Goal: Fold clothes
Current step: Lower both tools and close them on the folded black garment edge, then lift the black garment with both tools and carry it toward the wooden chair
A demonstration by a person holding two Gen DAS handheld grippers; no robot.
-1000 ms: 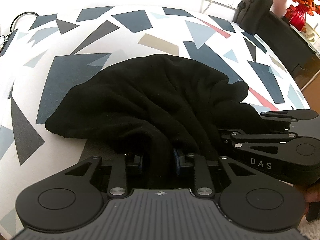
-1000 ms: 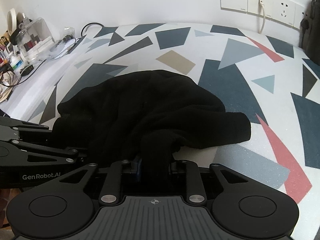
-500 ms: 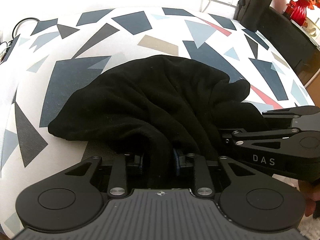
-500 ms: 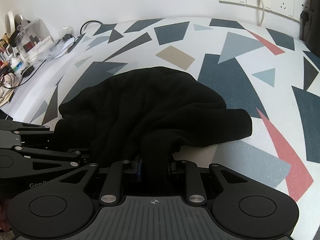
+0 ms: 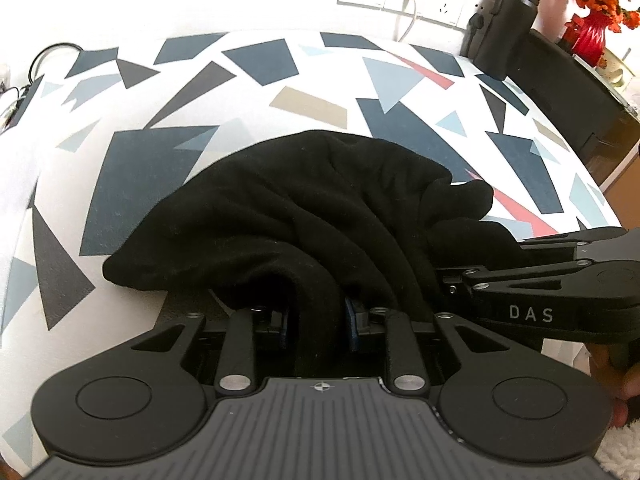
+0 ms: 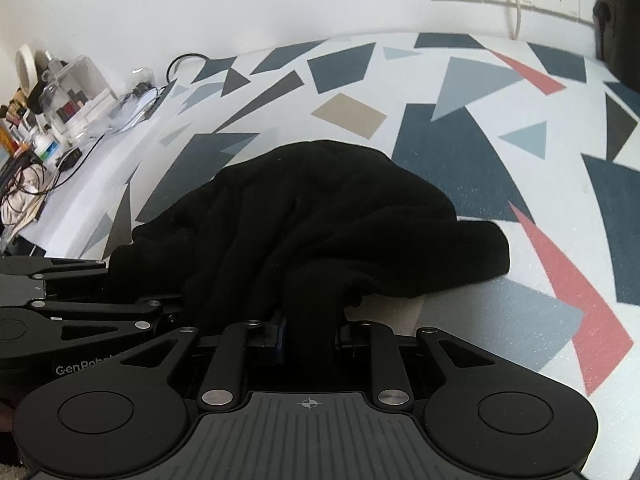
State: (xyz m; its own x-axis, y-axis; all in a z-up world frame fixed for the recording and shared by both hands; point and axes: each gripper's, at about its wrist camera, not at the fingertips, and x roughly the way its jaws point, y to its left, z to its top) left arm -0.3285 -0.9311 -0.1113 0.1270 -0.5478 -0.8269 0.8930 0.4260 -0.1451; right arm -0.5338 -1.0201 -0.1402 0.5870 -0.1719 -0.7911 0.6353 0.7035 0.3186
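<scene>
Both grippers, left gripper [image 5: 316,320] and right gripper [image 6: 310,330], pinch the black garment [image 5: 320,208], bunched near the counter [image 5: 256,64] near edge. Likely pre-fold; next: lift and spread flat.

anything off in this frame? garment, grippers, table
Nothing damaged or spilled. The black garment is bunched in a heap on the patterned table, pinched by both the left gripper and right gripper.

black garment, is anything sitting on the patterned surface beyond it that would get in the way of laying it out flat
Nothing visible does. Both grippers, left gripper and right gripper, already pinch the black garment, and the patterned surface beyond it is bare. The dark bottle stands at its far edge.
</scene>
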